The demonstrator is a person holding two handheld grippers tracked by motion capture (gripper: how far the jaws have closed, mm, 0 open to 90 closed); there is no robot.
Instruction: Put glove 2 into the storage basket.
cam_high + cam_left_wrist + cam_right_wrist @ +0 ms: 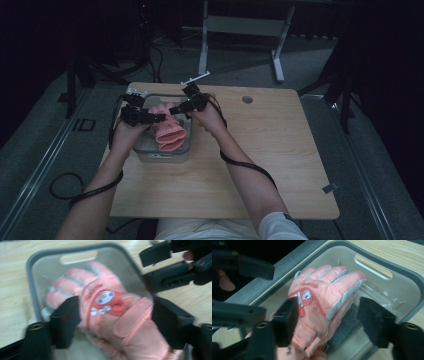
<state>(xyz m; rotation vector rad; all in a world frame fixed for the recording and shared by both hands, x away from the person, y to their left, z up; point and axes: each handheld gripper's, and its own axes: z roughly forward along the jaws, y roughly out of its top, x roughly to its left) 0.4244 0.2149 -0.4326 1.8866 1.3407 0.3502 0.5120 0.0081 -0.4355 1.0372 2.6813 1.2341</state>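
A pink glove (169, 131) with a cartoon patch lies in a clear bin with a grey rim (162, 156) at the table's left. My left gripper (157, 118) and right gripper (175, 109) hover over the bin, their tips pointing toward each other. In the left gripper view the glove (110, 302) lies below, between the spread jaws of my left gripper (117, 322), which is open. In the right gripper view my right gripper (332, 322) is also open over the glove (324, 290). Dark grey fabric (347, 325) shows under the glove.
The bin stands on a light wooden table (260, 150) with a round cable hole (247, 99) at the back. A white strip (196, 78) lies at the far edge. Cables trail from both forearms. A white desk frame (240, 25) stands on the floor beyond.
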